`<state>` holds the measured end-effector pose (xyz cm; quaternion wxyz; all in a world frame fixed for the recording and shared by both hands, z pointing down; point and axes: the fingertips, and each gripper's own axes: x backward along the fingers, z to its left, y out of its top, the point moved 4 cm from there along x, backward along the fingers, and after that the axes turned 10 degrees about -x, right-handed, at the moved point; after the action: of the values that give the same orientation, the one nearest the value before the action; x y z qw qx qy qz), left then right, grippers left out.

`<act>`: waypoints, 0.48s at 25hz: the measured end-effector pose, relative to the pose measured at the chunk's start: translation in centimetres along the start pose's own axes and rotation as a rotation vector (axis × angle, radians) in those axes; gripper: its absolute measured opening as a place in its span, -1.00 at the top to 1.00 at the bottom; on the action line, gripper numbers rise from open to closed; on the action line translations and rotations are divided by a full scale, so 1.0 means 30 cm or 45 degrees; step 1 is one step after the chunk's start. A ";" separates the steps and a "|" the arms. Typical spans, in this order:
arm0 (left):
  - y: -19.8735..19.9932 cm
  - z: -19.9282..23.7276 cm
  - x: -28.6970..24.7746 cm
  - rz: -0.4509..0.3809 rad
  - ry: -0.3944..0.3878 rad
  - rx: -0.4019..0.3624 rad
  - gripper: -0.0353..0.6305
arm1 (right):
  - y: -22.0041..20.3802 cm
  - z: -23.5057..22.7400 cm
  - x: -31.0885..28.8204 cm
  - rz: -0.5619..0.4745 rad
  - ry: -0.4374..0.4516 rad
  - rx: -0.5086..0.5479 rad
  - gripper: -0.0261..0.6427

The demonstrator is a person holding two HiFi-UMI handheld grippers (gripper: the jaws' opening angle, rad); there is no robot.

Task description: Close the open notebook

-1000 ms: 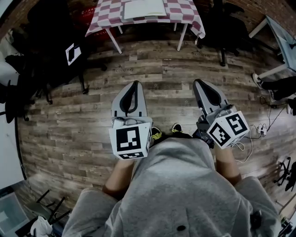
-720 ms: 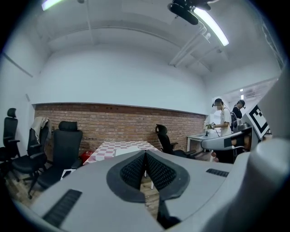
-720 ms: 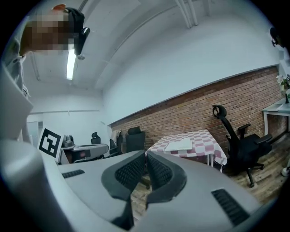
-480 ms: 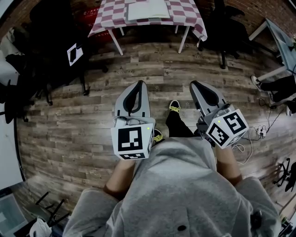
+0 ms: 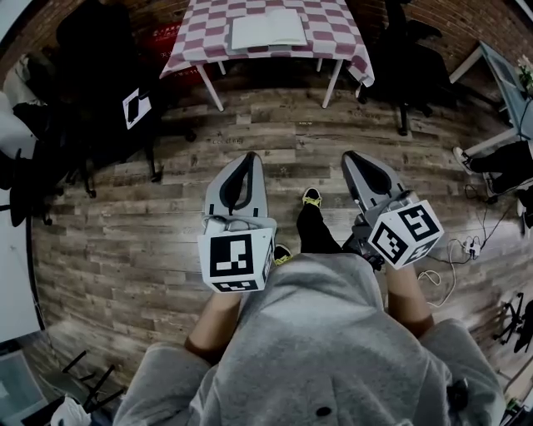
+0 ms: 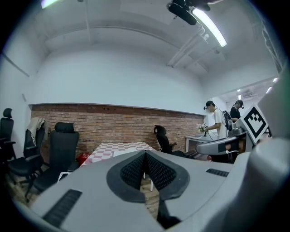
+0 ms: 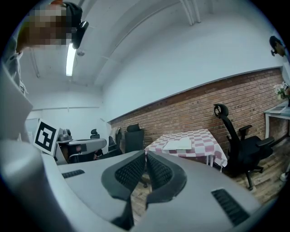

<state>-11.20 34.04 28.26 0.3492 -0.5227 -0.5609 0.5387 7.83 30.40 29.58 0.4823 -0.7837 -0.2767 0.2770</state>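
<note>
An open white notebook (image 5: 268, 30) lies flat on a table with a pink and white checked cloth (image 5: 333, 18), far ahead across the room. The right gripper view shows the notebook (image 7: 180, 144) on that table (image 7: 201, 144); in the left gripper view only the table (image 6: 105, 151) shows behind the jaws. My left gripper (image 5: 244, 156) and right gripper (image 5: 352, 156) are held out level over the wooden floor, well short of the table. Both are shut with nothing between the jaws.
Black office chairs stand left (image 5: 100, 66) and right (image 5: 420, 58) of the table. A brick wall (image 7: 235, 99) runs behind it. Two people (image 6: 216, 122) stand at a white desk on the right. Cables (image 5: 454, 250) lie on the floor. The wearer's foot (image 5: 311, 198) steps forward.
The table and notebook have come nearer and lower in the head view. The wearer's leg has stepped forward between the grippers. Both grippers stay shut.
</note>
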 end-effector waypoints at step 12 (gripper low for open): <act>-0.006 -0.004 -0.154 0.034 -0.019 -0.025 0.87 | 0.049 -0.134 -0.081 0.010 0.015 -0.012 0.82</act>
<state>-10.14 29.65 29.24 0.3326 -0.5296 -0.5616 0.5417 9.21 25.72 30.17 0.4789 -0.7887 -0.2721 0.2731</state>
